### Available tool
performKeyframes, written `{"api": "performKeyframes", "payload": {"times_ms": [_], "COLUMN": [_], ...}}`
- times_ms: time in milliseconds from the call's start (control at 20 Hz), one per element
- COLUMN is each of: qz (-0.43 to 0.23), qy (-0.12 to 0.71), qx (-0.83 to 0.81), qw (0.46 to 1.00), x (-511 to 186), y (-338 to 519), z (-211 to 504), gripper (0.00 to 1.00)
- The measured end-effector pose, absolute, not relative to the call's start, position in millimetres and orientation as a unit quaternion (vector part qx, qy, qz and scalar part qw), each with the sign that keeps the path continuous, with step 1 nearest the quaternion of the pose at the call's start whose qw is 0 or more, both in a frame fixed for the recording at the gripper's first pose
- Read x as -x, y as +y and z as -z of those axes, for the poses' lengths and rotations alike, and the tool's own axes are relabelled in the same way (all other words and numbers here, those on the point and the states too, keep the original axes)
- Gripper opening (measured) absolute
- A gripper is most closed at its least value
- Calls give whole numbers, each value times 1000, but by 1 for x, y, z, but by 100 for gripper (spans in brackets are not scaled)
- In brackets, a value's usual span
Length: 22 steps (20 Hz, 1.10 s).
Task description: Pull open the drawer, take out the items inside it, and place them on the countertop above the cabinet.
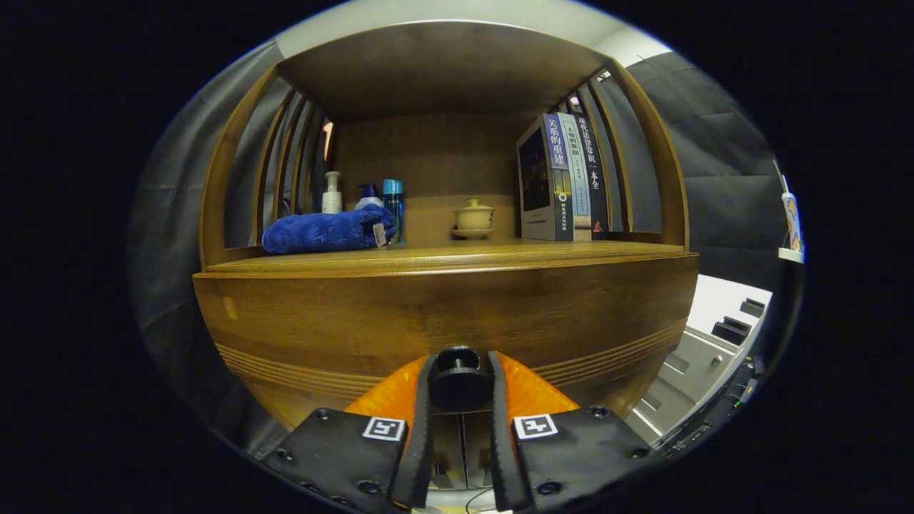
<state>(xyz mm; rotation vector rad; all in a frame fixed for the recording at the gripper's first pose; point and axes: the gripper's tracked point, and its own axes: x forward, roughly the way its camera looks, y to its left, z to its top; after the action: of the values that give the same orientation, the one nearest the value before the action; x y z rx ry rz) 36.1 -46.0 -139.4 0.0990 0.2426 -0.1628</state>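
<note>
Now the round black drawer knob [458, 377] is clenched by the gripper [459, 382]; the wooden drawer [443, 321] should be pulled straight toward 6 o'clock.

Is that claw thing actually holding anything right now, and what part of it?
Yes. The gripper is closed on the round black drawer knob on the front of the wooden cabinet, one finger pressing each side of the knob.
</note>
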Motion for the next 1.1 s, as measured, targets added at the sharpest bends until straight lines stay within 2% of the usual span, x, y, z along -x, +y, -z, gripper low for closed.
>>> {"api": "performKeyframes", "payload": {"times_ms": [550, 1100], "qz": [86, 100], "qy": [158, 182], "qx": [-37, -40], "qw": [983, 977], "x": [44, 86], "y": [-37, -30], "z": [125, 121], "gripper": [42, 41]}}
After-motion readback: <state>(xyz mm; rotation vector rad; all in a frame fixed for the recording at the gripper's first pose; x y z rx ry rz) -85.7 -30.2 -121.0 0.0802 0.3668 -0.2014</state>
